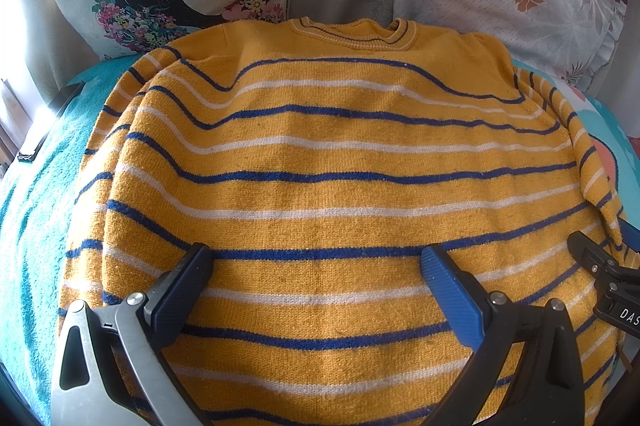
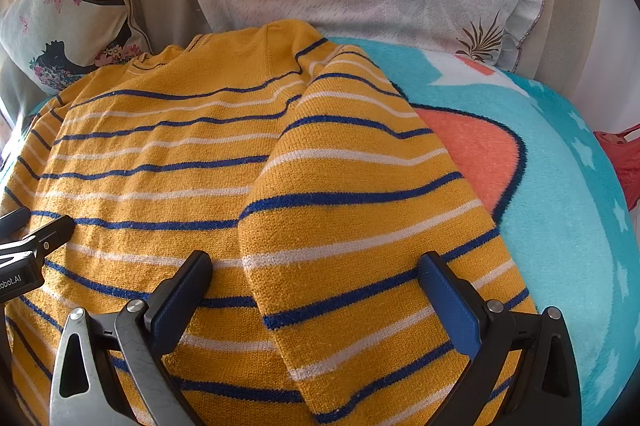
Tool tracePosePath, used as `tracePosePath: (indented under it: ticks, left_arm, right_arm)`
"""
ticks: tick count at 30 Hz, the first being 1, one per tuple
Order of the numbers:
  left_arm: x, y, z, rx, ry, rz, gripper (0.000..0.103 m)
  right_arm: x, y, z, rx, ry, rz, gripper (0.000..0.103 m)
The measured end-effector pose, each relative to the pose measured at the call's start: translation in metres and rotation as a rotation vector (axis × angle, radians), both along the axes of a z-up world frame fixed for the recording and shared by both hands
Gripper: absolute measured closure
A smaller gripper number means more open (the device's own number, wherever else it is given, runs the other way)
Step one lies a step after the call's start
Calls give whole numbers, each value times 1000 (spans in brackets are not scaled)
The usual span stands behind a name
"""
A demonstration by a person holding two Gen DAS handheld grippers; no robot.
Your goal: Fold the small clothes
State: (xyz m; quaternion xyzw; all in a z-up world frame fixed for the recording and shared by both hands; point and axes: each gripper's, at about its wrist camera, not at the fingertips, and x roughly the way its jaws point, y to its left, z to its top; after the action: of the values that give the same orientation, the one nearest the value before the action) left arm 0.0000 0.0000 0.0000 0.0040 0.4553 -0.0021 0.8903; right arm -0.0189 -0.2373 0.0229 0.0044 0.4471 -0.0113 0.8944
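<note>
Mustard knit sweater [image 1: 320,161] with navy/white stripes lies flat on a fluffy teal blanket [image 2: 568,185], collar far, right sleeve [image 2: 360,226] folded in over the body. Left gripper [image 1: 316,266] and right gripper [image 2: 316,274] both spread wide, holding nothing, probably lining up for the next fold

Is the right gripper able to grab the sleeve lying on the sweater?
Probably yes. The right gripper is open, and the sleeve lies on top of the sweater right between its fingers, with nothing covering it.
</note>
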Motion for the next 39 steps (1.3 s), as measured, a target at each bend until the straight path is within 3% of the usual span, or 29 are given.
tracePosePath:
  ticks: [39]
  left_arm:
    - [1,0,-1,-1,2,0,0]
  right_arm:
    - [0,0,-1,0,0,0,0]
